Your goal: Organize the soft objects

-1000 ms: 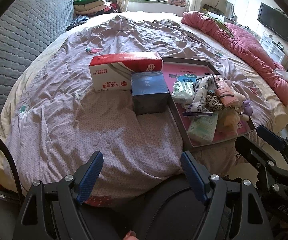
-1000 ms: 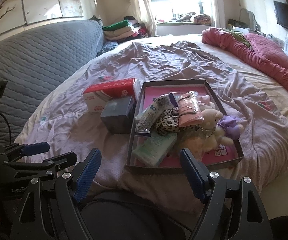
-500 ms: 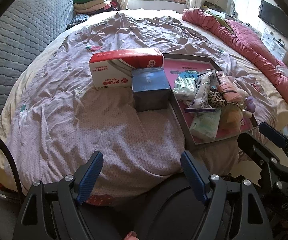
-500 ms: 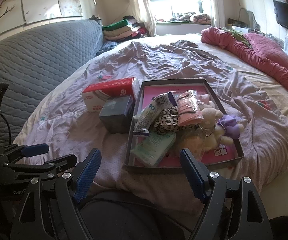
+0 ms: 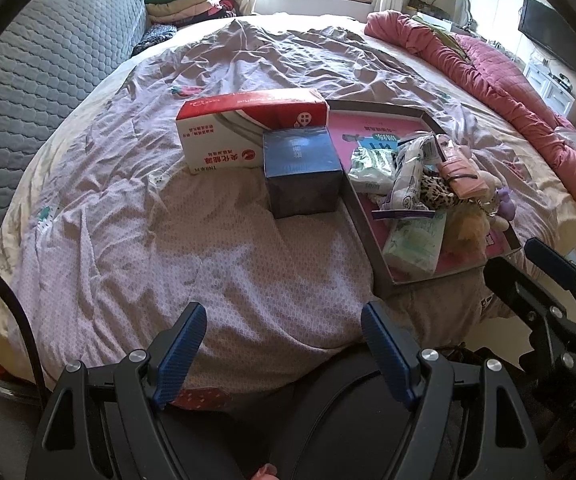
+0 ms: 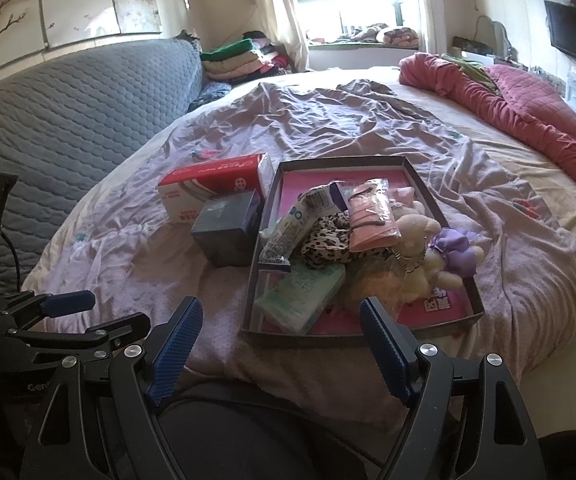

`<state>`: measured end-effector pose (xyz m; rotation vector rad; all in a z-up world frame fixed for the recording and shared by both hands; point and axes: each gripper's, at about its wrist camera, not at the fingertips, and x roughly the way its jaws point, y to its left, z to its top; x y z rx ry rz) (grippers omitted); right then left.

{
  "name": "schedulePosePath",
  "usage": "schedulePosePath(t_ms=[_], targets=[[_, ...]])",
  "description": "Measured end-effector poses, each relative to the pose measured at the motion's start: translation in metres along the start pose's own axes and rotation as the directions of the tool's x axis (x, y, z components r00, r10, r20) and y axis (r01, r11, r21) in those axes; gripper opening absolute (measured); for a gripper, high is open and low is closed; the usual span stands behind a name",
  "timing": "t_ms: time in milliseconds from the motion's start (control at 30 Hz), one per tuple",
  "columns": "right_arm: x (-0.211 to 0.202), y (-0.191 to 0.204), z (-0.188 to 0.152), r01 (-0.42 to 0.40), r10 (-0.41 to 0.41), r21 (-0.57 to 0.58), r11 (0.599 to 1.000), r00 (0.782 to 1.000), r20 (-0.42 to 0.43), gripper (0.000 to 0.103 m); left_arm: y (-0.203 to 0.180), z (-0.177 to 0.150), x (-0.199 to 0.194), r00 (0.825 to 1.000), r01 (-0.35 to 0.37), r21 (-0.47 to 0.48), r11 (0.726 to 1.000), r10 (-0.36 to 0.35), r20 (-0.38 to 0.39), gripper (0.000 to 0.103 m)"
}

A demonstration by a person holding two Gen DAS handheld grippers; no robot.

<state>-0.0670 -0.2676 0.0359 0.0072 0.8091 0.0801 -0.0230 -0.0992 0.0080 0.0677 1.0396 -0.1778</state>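
Both grippers, left (image 5: 284, 344) and right (image 6: 278, 340), hang with fingers wide apart and hold nothing, near the bed's (image 5: 160, 240) edge. The tray (image 6: 266, 240) lies on the bed, long axis running away from the cameras, with soft items (image 6: 348, 236) heaped inside; a red box (image 6: 212, 186) and dark box (image 6: 226, 236) sit just left of it

Open stretch of bedsheet (image 5: 136, 240) btwn both grippers and the boxes, so approach from the near side is free. Dark blue box (image 5: 302, 172) sits touching the tray's (image 6: 256, 280) left wall, red-and-white box (image 5: 248, 128) right behind it, so no gap to slip in from that side. Tray itself is crowded: packets, leopard cloth (image 6: 324, 240), plush toys (image 6: 420, 248) piled together (bare pink floor only at far end and near-right corner). Right of tray: bare sheet.
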Motion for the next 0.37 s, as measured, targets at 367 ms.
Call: schedulePosePath(t_ms=[367], targets=[[0.003, -0.009, 0.002, -0.005, 0.005, 0.003, 1.0, 1.0, 0.013, 0.082, 0.01, 0.002, 0.013, 1.0, -0.003, -0.012, 1.0, 0.003, -0.016, 0.079]])
